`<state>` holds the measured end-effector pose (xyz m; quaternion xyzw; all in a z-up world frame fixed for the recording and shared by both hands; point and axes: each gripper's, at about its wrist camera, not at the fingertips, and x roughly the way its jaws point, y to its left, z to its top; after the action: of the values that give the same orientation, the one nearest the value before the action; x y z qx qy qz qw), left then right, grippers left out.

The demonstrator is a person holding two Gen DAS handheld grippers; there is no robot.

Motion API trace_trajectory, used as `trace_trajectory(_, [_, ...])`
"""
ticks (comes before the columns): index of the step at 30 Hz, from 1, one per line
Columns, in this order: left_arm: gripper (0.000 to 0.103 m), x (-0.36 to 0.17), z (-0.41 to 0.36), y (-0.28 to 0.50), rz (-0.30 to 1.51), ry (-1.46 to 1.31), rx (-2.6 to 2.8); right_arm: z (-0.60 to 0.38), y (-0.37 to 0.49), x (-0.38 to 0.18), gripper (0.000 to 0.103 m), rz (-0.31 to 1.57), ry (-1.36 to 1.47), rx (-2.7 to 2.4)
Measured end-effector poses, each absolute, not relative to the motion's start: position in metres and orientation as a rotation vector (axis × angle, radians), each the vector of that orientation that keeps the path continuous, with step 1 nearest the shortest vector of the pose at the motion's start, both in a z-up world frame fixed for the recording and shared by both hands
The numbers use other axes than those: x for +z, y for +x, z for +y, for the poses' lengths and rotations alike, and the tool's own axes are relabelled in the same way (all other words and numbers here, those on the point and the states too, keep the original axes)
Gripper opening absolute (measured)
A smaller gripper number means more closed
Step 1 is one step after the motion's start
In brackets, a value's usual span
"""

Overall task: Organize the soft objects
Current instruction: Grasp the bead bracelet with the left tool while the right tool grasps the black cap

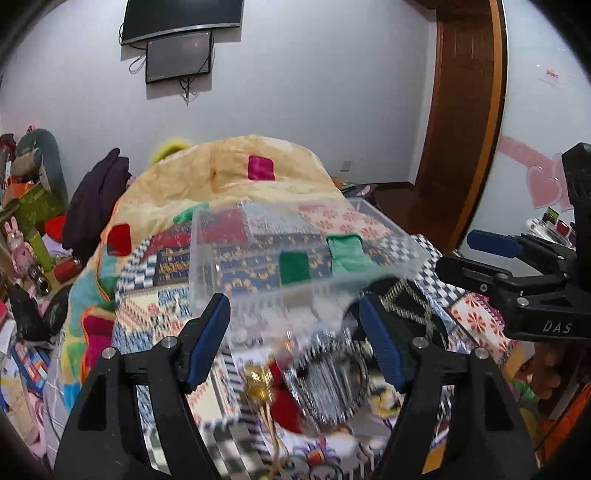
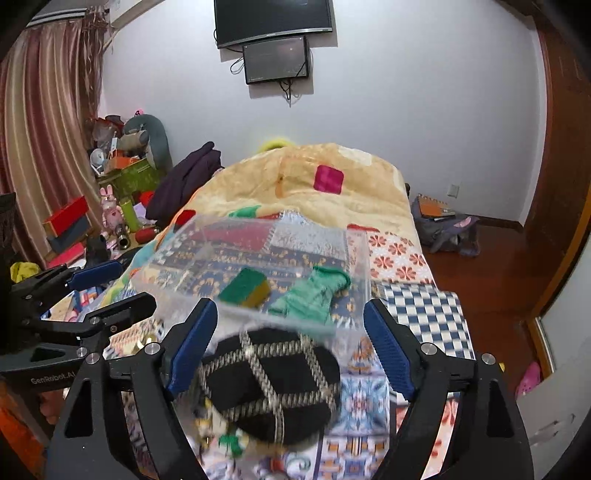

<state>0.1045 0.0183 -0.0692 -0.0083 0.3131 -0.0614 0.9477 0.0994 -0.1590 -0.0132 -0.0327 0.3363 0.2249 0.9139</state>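
A clear plastic box (image 1: 258, 280) (image 2: 177, 254) stands on the patterned bed cover. Inside it lie a green and yellow sponge (image 1: 294, 266) (image 2: 245, 288) and a mint green cloth (image 1: 347, 253) (image 2: 314, 293). A black knitted item with silver diamond lines (image 2: 269, 384) (image 1: 406, 306) lies on the bed in front of the box. A striped silver item (image 1: 328, 376) with red and gold trim lies near it. My left gripper (image 1: 295, 343) is open above the striped item. My right gripper (image 2: 288, 354) is open over the black knitted item.
A yellow quilt (image 1: 258, 184) (image 2: 295, 184) is heaped at the far end of the bed. Clutter of boxes and toys (image 2: 110, 206) fills the floor on the left. A bag and books (image 2: 439, 225) lie on the wooden floor at the right. Screens (image 2: 273, 22) hang on the wall.
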Motion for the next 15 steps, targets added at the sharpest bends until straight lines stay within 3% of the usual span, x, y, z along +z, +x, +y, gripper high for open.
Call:
trace_trajectory(5, [0.072,-0.097,0.02,0.094,0.673,-0.037,-0.119,-0.164,0.088,-0.037,0.08,0.754,-0.053,0.466])
trace_trajectory(15, [0.033,-0.12,0.018,0.104,0.707,-0.059,-0.153,-0.154,0.095,-0.069,0.077,0.835,-0.012,0.527])
